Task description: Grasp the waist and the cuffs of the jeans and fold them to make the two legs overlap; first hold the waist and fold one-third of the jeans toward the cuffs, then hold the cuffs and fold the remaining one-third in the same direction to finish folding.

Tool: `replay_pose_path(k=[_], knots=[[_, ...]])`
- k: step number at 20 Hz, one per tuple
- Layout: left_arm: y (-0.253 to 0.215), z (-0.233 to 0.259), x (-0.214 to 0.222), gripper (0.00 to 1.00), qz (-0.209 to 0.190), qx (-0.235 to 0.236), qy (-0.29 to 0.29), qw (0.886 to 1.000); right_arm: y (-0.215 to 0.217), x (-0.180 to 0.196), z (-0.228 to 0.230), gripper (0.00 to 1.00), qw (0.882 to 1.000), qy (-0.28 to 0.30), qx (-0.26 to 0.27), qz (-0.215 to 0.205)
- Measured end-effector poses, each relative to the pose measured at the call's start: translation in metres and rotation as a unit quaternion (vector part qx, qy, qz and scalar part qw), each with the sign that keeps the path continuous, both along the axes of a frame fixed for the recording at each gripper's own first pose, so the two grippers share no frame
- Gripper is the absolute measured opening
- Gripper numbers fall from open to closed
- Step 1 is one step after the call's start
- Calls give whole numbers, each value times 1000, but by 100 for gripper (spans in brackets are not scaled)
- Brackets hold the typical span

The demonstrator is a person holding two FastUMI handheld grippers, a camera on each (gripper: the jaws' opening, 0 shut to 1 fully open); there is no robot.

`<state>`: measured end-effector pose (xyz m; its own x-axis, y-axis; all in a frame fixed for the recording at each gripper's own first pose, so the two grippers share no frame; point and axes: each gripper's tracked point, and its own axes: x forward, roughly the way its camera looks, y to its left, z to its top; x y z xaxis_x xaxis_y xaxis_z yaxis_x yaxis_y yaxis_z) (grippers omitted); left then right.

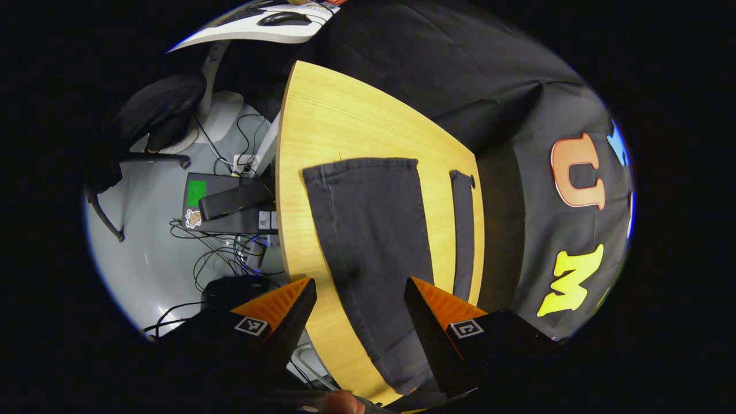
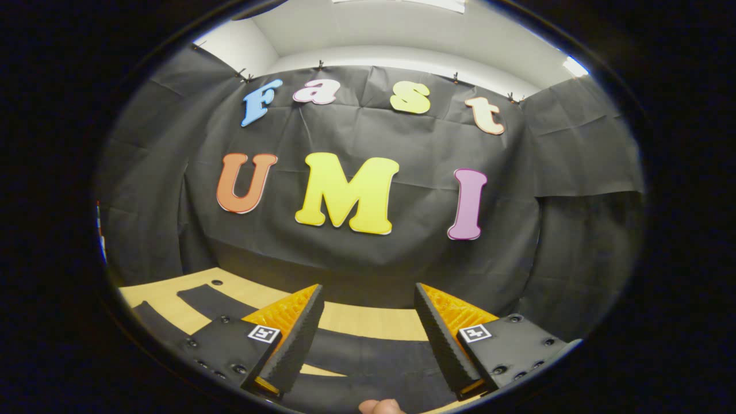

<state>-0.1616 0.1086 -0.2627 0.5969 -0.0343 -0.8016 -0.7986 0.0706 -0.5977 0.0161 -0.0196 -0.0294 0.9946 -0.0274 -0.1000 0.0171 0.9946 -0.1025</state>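
A light wooden table (image 1: 339, 132) stands against the black cloth wall (image 2: 368, 259). Beside the table's outer edge, the pale grey floor (image 1: 144, 264) carries tangled cables (image 1: 230, 259) and a dark box (image 1: 224, 201). Beyond the table's far corner sit a black chair (image 1: 161, 109) and a white desk (image 1: 259, 29). Above the cloth, a white ceiling (image 2: 397, 34) is lit.

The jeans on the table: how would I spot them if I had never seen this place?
Find the light wooden table standing against the black cloth wall. The jeans lie flat on it, their two legs spread apart with bare wood between them. They are the only dark garment on the pale wood, and the left tool hangs open above one leg.
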Motion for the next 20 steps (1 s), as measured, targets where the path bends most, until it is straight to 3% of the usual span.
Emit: replay_pose_path(k=[3,8,14,16,17,18,20], knots=[[20,-10,1,99,9,-2,5,1000,-9,0,-6,96,1000,11,2,-18],[35,-12,24,99,-10,26,-5,1000,-22,-3,-16,97,999,26,-9,-37],[45,-12,55,99,-12,36,-56,998,-31,-4,-18,97,998,33,-18,-57],[48,-22,58,95,-10,34,-58,998,-33,-3,-18,97,997,33,-23,-60],[50,-22,61,75,2,27,-64,998,-34,-2,-19,97,997,34,-25,-62],[52,-24,63,81,14,21,-57,998,-34,0,-18,97,997,34,-27,-64],[54,-27,73,77,16,7,-53,998,-35,1,-19,97,997,36,-27,-68]])
